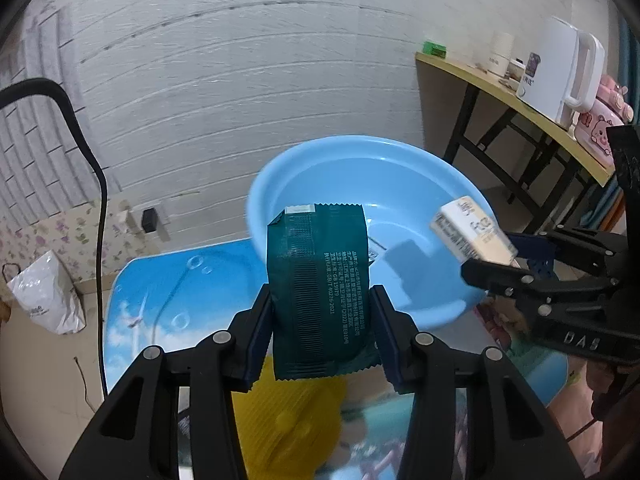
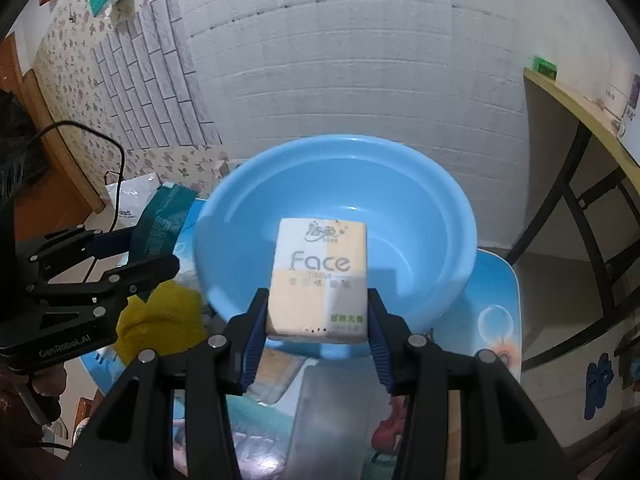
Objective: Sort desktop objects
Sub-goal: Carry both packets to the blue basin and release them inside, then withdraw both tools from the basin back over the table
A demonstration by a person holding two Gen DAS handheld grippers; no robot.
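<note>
The left hand-held gripper (image 1: 322, 312) is clamped on a dark green packet (image 1: 320, 288), its pads pressing the packet's two long edges, so that the packet stands upright between them. The right hand-held gripper (image 2: 318, 320) is clamped likewise on a pale tissue pack (image 2: 320, 280) printed "Face", held by its sides.

Both loads hang in front of a blue basin (image 2: 400, 200), which sits on a desk (image 2: 496, 320) with a sky-and-bubble print. In the left view the green packet sits over the basin's near rim, and the tissue pack hangs above its right side. The basin looks empty apart from shadows.

Under the grippers, a yellow cloth (image 2: 160, 320) and another tissue pack (image 2: 276, 372) lie on the desk, apparently not yet sorted.

The risks, as I judge them: the green packet is thin and soft, so it may buckle or slide out of the pads before it clears the rim. Let go too near the edge, either item could catch the rim and fall back onto the desk. The two grippers are near each other over the same basin, so a careless swing could knock them together or shove the light basin off the desk.
</note>
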